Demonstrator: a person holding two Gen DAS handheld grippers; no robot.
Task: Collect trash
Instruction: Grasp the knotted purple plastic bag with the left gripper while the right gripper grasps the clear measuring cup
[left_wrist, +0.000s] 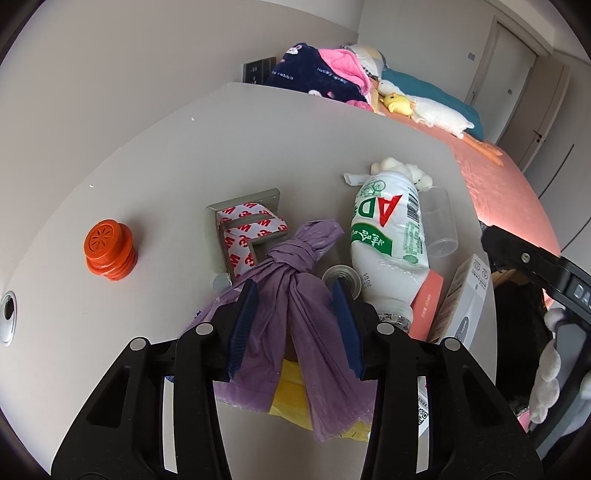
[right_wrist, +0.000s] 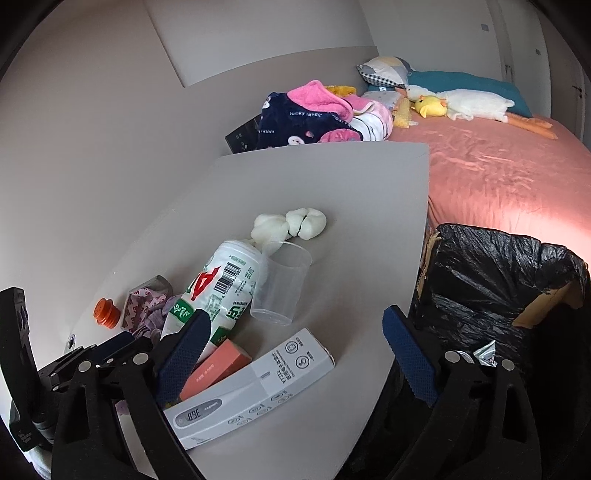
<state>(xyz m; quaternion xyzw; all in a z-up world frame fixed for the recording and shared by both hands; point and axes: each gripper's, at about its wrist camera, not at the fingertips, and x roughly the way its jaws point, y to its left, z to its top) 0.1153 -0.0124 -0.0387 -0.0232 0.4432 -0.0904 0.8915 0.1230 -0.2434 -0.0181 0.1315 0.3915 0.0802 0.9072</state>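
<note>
A knotted purple plastic bag (left_wrist: 295, 306) lies on the grey table (left_wrist: 221, 155). My left gripper (left_wrist: 295, 325) is open, one finger on each side of the bag. To its right lie a white bottle (left_wrist: 388, 236), a clear cup (left_wrist: 439, 225), a pink box (left_wrist: 428, 306) and a white thermometer box (left_wrist: 461, 299). My right gripper (right_wrist: 295, 354) is wide open over the thermometer box (right_wrist: 255, 391) at the table's near edge. A bin lined with a black bag (right_wrist: 491, 288) stands right of the table.
An orange cap (left_wrist: 109, 249), a taped grey bracket (left_wrist: 247, 229) and a white plush toy (right_wrist: 288, 225) also sit on the table. A yellow wrapper (left_wrist: 291, 398) lies under the purple bag. A bed with pink sheet (right_wrist: 498, 173) is behind.
</note>
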